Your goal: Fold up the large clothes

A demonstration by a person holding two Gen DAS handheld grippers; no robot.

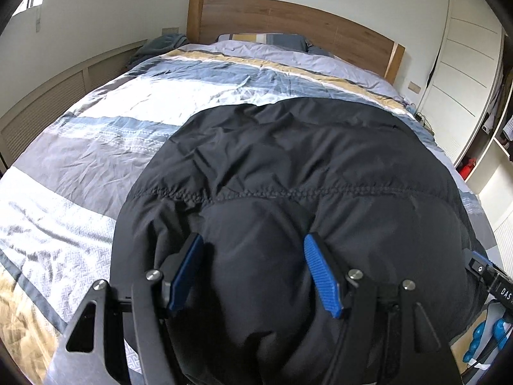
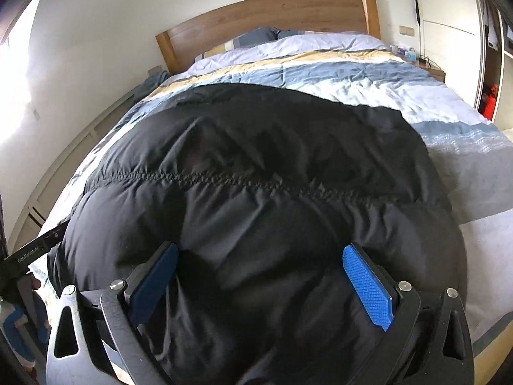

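A big black puffer jacket [image 1: 288, 166] is spread flat over the striped duvet [image 1: 105, 122] of a bed, with a stitched seam [image 2: 224, 181] running across it from side to side. The left tool [image 1: 253, 268] is seen with its blue pads [image 1: 320, 272] spread apart, a puffy bulge of the jacket's near edge sitting between them; whether the fabric is actually squeezed can't be told. Same story for the right tool [image 2: 259, 280]: jaws wide, jacket bunched in the gap, grip unclear. A wooden headboard [image 1: 288, 21] and pillows [image 1: 266, 38] are seen at the far end, with white wardrobe doors [image 1: 465, 73] off to the right side.
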